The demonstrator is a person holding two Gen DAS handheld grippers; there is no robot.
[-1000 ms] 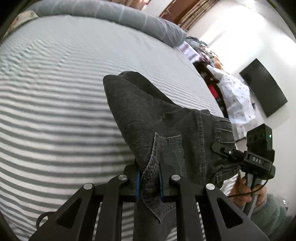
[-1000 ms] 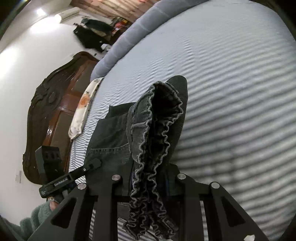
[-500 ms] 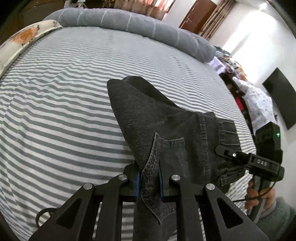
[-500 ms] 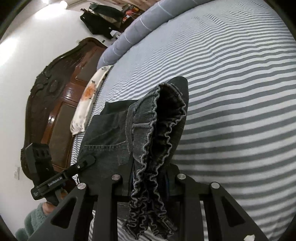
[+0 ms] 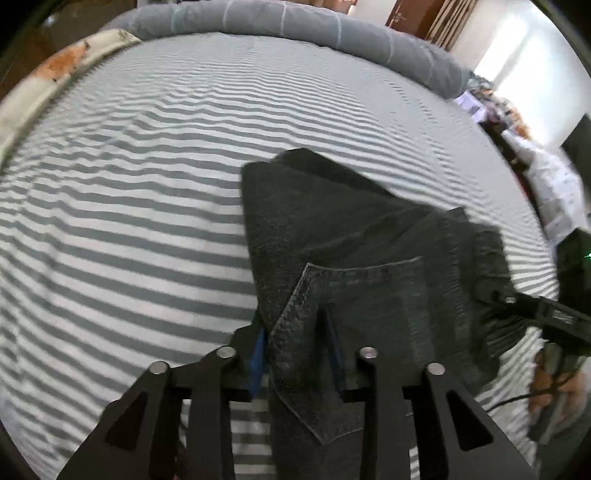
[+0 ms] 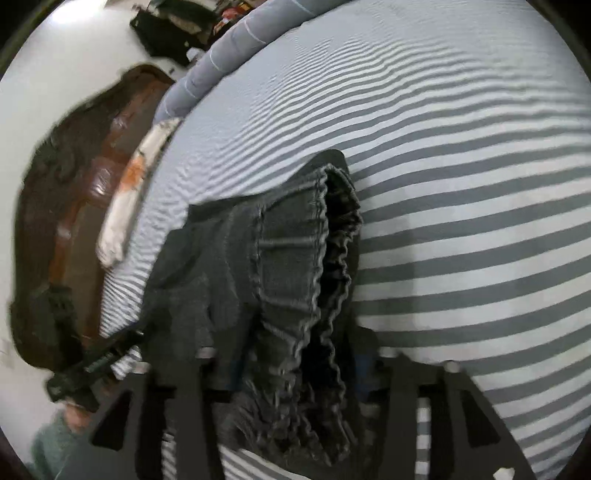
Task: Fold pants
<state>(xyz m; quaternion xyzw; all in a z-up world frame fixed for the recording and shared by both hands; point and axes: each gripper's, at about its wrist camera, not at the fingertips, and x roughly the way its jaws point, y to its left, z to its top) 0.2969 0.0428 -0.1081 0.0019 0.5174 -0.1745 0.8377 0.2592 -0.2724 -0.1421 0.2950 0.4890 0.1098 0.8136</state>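
Observation:
Dark grey denim pants point(image 5: 351, 240) lie folded on the striped bed, their far end resting on the sheet. My left gripper point(image 5: 295, 347) is shut on the pocket corner of the pants at the near edge. My right gripper point(image 6: 295, 365) is shut on the gathered elastic waistband point(image 6: 314, 258), which bunches up between its fingers. The right gripper also shows at the right edge of the left wrist view point(image 5: 546, 314). The left gripper shows blurred at the lower left of the right wrist view point(image 6: 92, 365).
The grey and white striped sheet point(image 5: 129, 221) covers the bed. A grey bolster point(image 5: 295, 22) lies along the far edge. A white and orange pillow point(image 6: 129, 192) and the dark wooden headboard point(image 6: 66, 203) are at the left. A black screen point(image 5: 576, 147) hangs on the right wall.
Both grippers have moved lower and forward over the bed with the pants still held. The pants now spread wider between them, and the view has tilted toward the bolster.

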